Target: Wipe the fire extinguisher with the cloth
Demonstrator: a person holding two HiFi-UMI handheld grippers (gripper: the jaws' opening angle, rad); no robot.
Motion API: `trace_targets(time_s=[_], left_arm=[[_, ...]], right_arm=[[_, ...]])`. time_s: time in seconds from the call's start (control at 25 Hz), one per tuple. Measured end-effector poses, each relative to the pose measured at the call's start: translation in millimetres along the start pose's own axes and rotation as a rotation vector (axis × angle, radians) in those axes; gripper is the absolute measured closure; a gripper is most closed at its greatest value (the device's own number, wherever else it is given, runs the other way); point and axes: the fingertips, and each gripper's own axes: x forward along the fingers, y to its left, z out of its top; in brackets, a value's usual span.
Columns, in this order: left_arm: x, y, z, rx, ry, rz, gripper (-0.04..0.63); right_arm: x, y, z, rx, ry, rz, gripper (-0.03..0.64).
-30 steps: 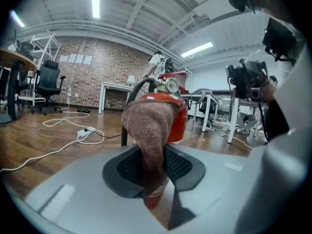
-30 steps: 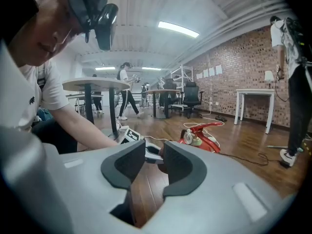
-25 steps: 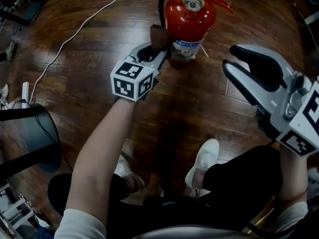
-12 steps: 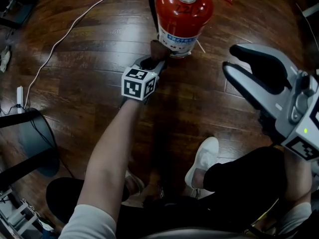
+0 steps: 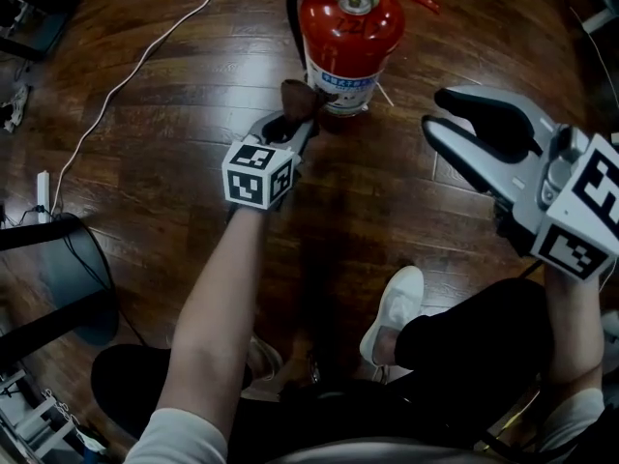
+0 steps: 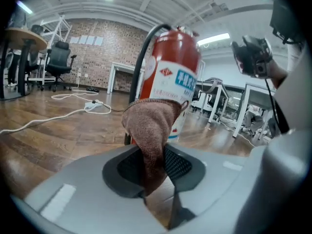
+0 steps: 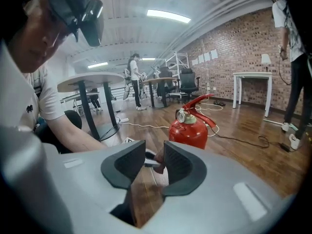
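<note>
Your L gripper: jaws closed on the brown cloth, whose free end meets the lower side of the red fire extinguisher, upright on the wood floor. Your R gripper: jaws slightly apart, holding nothing, off to the extinguisher's right.

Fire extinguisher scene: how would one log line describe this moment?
left claw: shut on cloth | cloth: at lower side of fire extinguisher | right claw: open, empty
</note>
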Motion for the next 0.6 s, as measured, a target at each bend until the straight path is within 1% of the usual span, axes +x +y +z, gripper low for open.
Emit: trace_targets(time_s=[0.12,0.2,0.24,0.32,0.36,0.48,0.6], left_arm=[[-32.8,-13.2,51.0,0.023,-0.138,0.044,0.5],[-43.5,-28.2,82.8,0.069,-0.212,0.054,0.5],[-45.7,-37.6,94.7,0.098,-0.234,0.05,0.5],[-47.2,-54.7,109.8,0.141,-0.252,0.041,0.5],[-47.1,-59.9,115.2,0.148,-0.257,0.04,0.5],[-44.3,-68.0,124.6,0.141,-0.265,0.049,0.5],[-35.2,-73.8,123.5,0.148,-0.256,0.059,0.5]], right_arm=[[4.0,-1.8,-12.6,0.029,0.047,0.005,0.497],[12.2,-8.2,-22.7,0.053,0.078,0.021,0.498],[17.0,-9.8,-27.4,0.065,0.095,0.031,0.499],[29.7,-8.0,-41.5,0.056,0.163,0.051,0.497],[37.7,-7.1,-50.5,0.044,0.212,0.062,0.497],[58.5,-11.8,-78.2,0.058,0.335,0.101,0.499],[69.0,-22.8,-110.4,0.071,0.425,0.1,0.499]])
